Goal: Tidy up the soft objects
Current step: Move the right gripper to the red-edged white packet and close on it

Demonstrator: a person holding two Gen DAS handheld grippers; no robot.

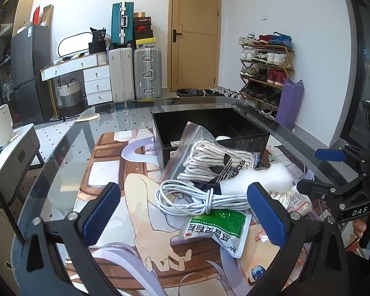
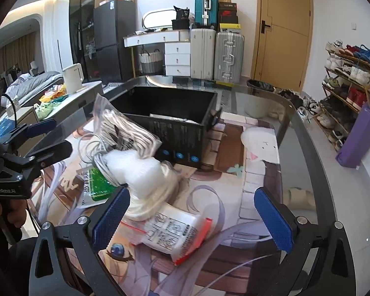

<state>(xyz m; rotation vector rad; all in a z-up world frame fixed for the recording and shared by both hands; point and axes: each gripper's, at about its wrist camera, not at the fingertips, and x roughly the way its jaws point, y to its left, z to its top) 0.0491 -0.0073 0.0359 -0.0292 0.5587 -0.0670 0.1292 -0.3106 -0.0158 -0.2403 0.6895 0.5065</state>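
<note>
A pile of soft items lies on the glass table in front of a black bin point(image 1: 246, 138) point(image 2: 175, 133). A clear zip bag of white socks point(image 1: 209, 162) point(image 2: 125, 128) leans on the bin's near wall. Below it lie a coiled white cable point(image 1: 199, 199) point(image 2: 93, 148), white foam wrap point(image 1: 259, 180) point(image 2: 138, 170), a green-and-white pouch point(image 1: 217, 229) point(image 2: 93, 185) and a red-zip bag point(image 2: 177, 234). My left gripper point(image 1: 185, 217) stands open, just short of the cable and pouch. My right gripper point(image 2: 194, 217) is open over the red-zip bag.
An illustrated mat point(image 1: 106, 172) lies under the glass. A side cabinet with a white kettle point(image 1: 2, 125) stands left of the table. Suitcases point(image 1: 135, 74), a door and a shoe rack point(image 1: 266, 74) are beyond. The table's far edge curves behind the bin.
</note>
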